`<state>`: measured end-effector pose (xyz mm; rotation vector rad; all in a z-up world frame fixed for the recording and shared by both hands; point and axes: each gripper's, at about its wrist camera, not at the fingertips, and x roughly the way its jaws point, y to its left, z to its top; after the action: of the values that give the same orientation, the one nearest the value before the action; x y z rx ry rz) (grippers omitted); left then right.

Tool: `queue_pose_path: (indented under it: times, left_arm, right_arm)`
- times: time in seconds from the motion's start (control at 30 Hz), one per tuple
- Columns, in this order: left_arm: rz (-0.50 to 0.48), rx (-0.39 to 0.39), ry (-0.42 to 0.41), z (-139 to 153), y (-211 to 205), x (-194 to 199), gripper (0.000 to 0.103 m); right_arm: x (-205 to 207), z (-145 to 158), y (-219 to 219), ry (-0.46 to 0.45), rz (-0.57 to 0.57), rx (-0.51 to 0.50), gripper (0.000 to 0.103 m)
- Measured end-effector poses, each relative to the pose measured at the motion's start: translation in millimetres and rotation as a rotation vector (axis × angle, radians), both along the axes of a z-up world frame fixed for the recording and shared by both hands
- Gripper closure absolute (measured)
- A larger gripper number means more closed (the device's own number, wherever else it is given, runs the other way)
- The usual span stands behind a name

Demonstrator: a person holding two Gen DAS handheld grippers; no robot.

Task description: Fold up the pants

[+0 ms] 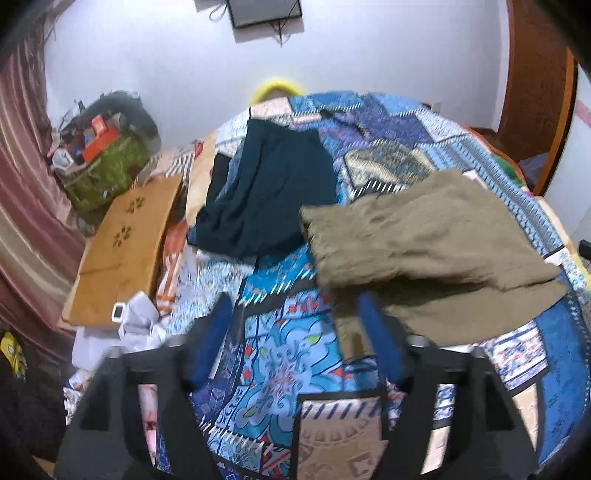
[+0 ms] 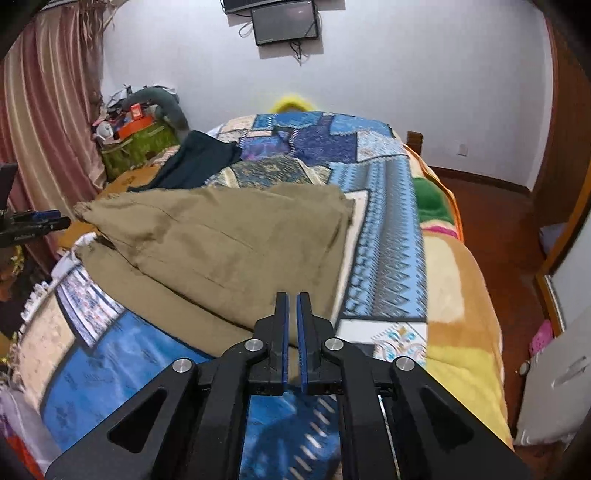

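The left gripper [image 1: 295,328] hovers with its 2 blue fingers [image 1: 208,332] spread wide over the patterned bedspread [image 1: 280,354], nothing between them. The right gripper [image 2: 293,314] has its fingers nearly together, and whether they pinch cloth cannot be told. Just beyond lie the olive pants [image 2: 221,243], folded on the bed. Farther off rests a dark garment [image 1: 273,188].

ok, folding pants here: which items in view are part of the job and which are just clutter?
Job:
- olive pants, part folded on the patchwork quilt
- left gripper, open, nothing between its fingers
- right gripper, shut, empty, over the near edge of the pants

Lying about:
- dark garment further up the bed
- wooden board
- green bag full of odds and ends
- wall screen
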<state>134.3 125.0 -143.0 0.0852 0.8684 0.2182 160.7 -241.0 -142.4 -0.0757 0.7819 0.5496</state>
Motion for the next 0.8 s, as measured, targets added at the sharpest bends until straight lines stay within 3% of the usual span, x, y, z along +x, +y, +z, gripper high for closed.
queue_pose_path:
  times: [0.07, 0.2, 0.3, 0.57, 0.8]
  left_arm:
    - [-0.017, 0.028, -0.021, 8.0, -9.0, 2.7, 0.011]
    - [-0.073, 0.148, -0.038, 12.9, -32.6, 13.3, 0.000]
    - [-0.131, 0.254, -0.006, 0.4, -52.3, 25.7, 0.000]
    - [-0.292, 0.410, 0.075, -41.1, -96.4, 48.5, 0.000]
    - [-0.319, 0.328, 0.082, -35.1, -103.7, 74.6, 0.000]
  right_arm:
    - [2.4, 4.9, 7.4, -0.001, 0.010, 0.015, 0.087]
    - [0.5, 8.6, 24.0, -0.018, 0.040, 0.029, 0.051]
    - [-1.1, 7.3, 37.8, -0.030, 0.071, 0.010, 0.040]
    - [0.5, -10.6, 63.7, 0.022, 0.154, -0.007, 0.039]
    - [2.7, -24.1, 91.0, 0.045, 0.230, -0.047, 0.039]
